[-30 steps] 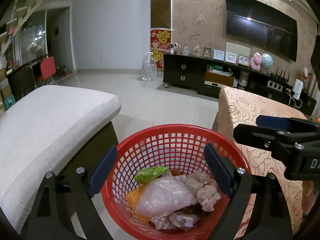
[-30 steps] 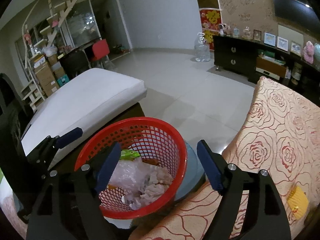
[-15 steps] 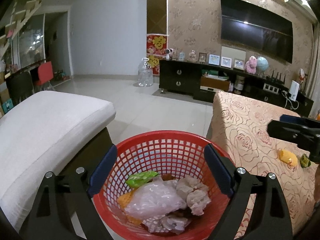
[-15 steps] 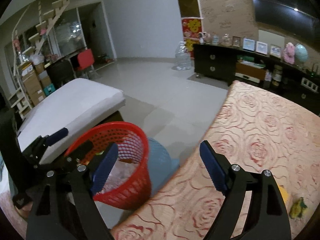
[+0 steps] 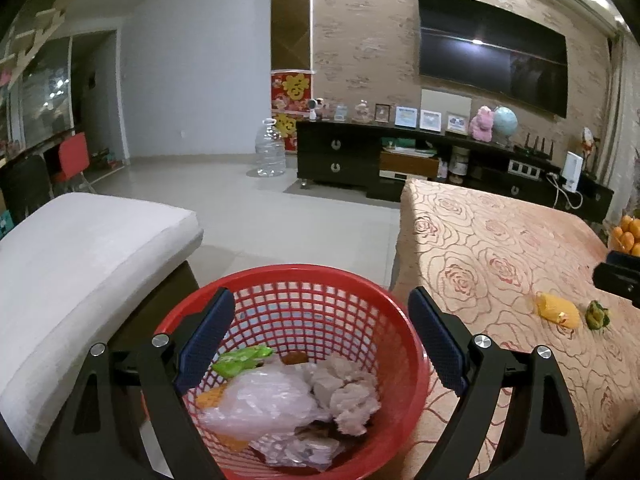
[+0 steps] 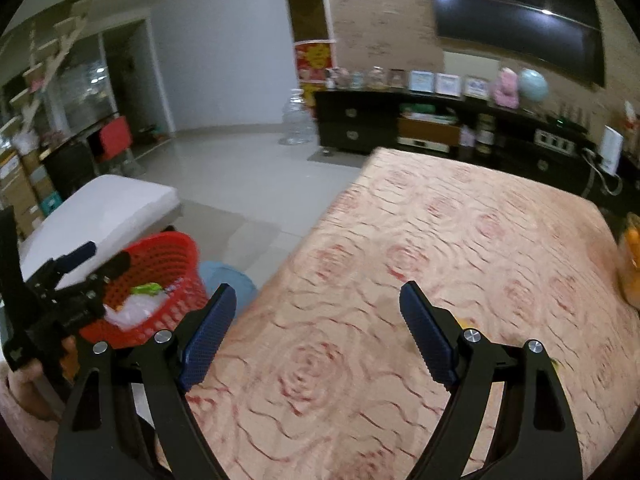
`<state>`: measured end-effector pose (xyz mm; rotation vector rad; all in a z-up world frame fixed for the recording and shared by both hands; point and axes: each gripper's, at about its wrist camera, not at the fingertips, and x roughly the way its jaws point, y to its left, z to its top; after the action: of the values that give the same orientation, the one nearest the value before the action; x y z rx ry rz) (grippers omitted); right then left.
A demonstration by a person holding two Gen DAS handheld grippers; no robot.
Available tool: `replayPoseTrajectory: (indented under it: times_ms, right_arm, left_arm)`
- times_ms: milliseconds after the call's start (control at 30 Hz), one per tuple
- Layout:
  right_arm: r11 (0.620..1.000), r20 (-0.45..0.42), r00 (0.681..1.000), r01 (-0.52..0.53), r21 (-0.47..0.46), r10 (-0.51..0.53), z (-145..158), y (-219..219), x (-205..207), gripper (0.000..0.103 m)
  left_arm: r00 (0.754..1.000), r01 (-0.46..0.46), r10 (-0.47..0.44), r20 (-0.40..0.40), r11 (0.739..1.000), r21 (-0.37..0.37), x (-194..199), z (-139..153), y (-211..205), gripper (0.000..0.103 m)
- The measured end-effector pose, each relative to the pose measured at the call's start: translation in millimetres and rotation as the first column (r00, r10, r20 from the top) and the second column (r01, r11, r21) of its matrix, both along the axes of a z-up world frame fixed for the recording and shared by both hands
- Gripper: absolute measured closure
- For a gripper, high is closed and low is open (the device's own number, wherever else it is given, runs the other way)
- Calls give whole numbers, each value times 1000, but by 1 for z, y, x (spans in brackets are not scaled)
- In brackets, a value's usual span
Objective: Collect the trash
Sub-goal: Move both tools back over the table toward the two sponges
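Note:
A red mesh basket [image 5: 304,280] stands beside the table and holds a plastic bag [image 5: 260,404], crumpled tissue [image 5: 344,396] and a green wrapper [image 5: 240,358]. My left gripper [image 5: 320,344] is open and empty, hovering over the basket. On the rose-patterned tablecloth [image 5: 480,264] lie a yellow scrap [image 5: 558,312] and a green scrap [image 5: 597,315]. My right gripper [image 6: 318,332] is open and empty above the tablecloth [image 6: 440,240]; the yellow scrap is mostly hidden behind its right finger. The basket also shows in the right wrist view [image 6: 164,252], with the left gripper [image 6: 80,272] over it.
A white cushioned bench [image 5: 80,260] stands left of the basket. A blue bin [image 6: 230,280] sits behind the basket. Oranges [image 5: 628,234] lie at the table's right edge. A dark TV cabinet [image 5: 400,160] and a water jug [image 5: 270,154] stand across the tiled floor.
My right gripper has swung right, away from the basket and out over the tablecloth. The left gripper stayed open over the basket, its view tilting slightly up.

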<state>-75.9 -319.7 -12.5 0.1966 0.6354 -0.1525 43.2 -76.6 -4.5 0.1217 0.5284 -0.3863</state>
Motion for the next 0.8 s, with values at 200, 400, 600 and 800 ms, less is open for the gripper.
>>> replayPoseTrajectory:
  times_ms: [200, 400, 600, 800]
  right_arm:
    - [992, -22, 992, 120, -34, -121, -12, -36, -32, 22]
    - [962, -60, 961, 268, -45, -271, -32, -85, -60, 22]
    - [902, -117, 899, 429, 38, -423, -62, -146, -87, 22]
    - [844, -164, 857, 511, 161, -488, -93, -185, -91, 22]
  left_arm:
    - [1000, 31, -31, -5, 1000, -3, -4, 0, -15, 18]
    - [997, 75, -75, -5, 997, 5, -12, -2, -37, 18]
    - [992, 123, -123, -10, 992, 22, -21, -4, -60, 18]
    - [988, 156, -155, -13, 987, 48, -28, -10, -76, 18]
